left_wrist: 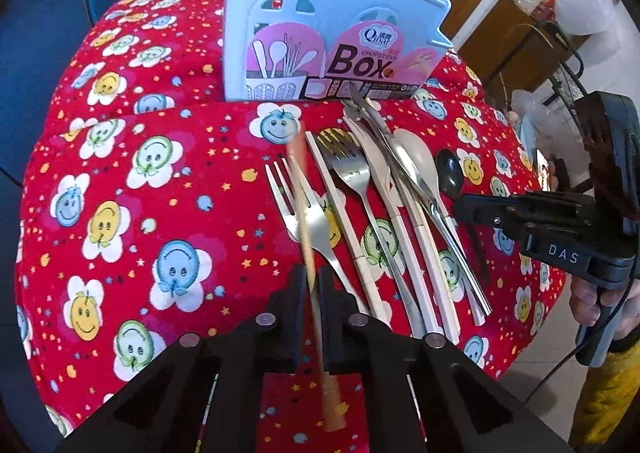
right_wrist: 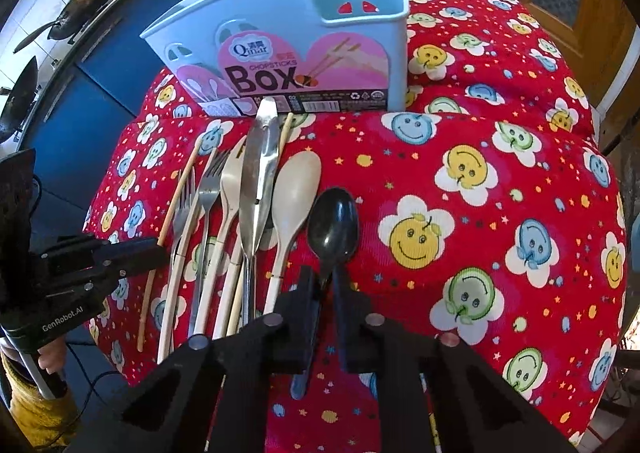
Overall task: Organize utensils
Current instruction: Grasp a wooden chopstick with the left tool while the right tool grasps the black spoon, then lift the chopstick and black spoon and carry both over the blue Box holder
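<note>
Chopstick of thin pale bamboo (left_wrist: 308,253), light, stiff and slippery, sits pinched near its lower end in my left gripper (left_wrist: 310,317), while my right gripper (right_wrist: 326,305) clamps, seemingly, the glossy black plastic spoon (right_wrist: 334,225) by its neck.

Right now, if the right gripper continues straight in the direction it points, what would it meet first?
Probably the red cloth. The right gripper, shut on the black spoon, tilts steeply down, so the spoon's bowl would likely press into the cloth before reaching the blue chopsticks box. Depth is unclear.
</note>
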The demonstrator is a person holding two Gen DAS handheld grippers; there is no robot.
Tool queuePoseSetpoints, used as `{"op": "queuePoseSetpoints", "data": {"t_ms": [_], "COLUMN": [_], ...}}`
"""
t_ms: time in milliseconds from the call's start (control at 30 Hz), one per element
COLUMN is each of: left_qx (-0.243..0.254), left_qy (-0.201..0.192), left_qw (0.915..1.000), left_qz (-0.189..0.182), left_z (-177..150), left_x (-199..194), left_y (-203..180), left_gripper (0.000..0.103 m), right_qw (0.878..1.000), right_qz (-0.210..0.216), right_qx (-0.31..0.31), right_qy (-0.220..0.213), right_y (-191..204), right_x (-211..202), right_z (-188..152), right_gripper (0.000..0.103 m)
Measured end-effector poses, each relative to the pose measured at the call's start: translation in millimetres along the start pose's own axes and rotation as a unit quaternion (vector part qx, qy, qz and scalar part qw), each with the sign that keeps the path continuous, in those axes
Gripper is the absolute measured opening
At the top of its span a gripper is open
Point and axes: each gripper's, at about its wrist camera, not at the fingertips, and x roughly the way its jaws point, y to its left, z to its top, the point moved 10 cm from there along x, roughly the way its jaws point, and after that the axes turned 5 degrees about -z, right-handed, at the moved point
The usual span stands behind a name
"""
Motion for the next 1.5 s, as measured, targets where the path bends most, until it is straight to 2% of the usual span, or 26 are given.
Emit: {"op": "queuePoseSetpoints", "data": {"t_ms": [167, 333, 500, 667, 900, 1133, 1300, 1500], "left_qx": [-0.011, -0.024, -0.033, -0.039, -0.033, -0.006, 0.011, 0.021], "left_qy": [0.001, 0.019, 0.001, -0.044, -0.139, -0.226, -0.267, -0.308], "left_qw": [0.9999, 0.9995, 0.9993, 0.9975, 0.9884, 0.9728, 0.9621, 0.9502], "left_qz": [0.000, -0.007, -0.017, -0.039, -0.051, -0.049, -0.054, -0.044], "left_z": [-7.5, -11.8, -8.1, -15.1, -8.4, 20.7, 45.2, 80.2], "left_x": [-7.9, 1.5, 0.8, -15.0, -60.2, -92.8, -108.5, -123.9], "left_y": [8.2, 12.0, 12.4, 12.7, 7.2, -11.4, -22.8, -31.1], "left_gripper": [0.005, 0.005, 0.004, 0.004, 0.004, 0.004, 0.004, 0.004], "right_qw": [1.000, 1.000, 0.999, 0.997, 0.988, 0.972, 0.959, 0.945], "right_qz": [0.006, 0.011, 0.027, 0.033, 0.030, 0.028, 0.026, 0.017], "right_qx": [0.004, 0.005, 0.012, 0.020, 0.019, 0.007, 0.000, -0.007], "right_qy": [-0.007, -0.013, -0.028, -0.067, -0.152, -0.233, -0.284, -0.327], "right_y": [-4.2, -3.3, -2.3, -2.2, 2.3, 11.7, 15.3, 13.0], "right_x": [-4.3, -8.2, -13.6, -26.2, -59.2, -91.6, -111.4, -127.6], "right_z": [-4.9, -9.4, -15.8, -18.2, -14.1, 0.4, 14.7, 31.9], "right_gripper": [0.007, 0.007, 0.007, 0.007, 0.007, 0.007, 0.007, 0.007]}}
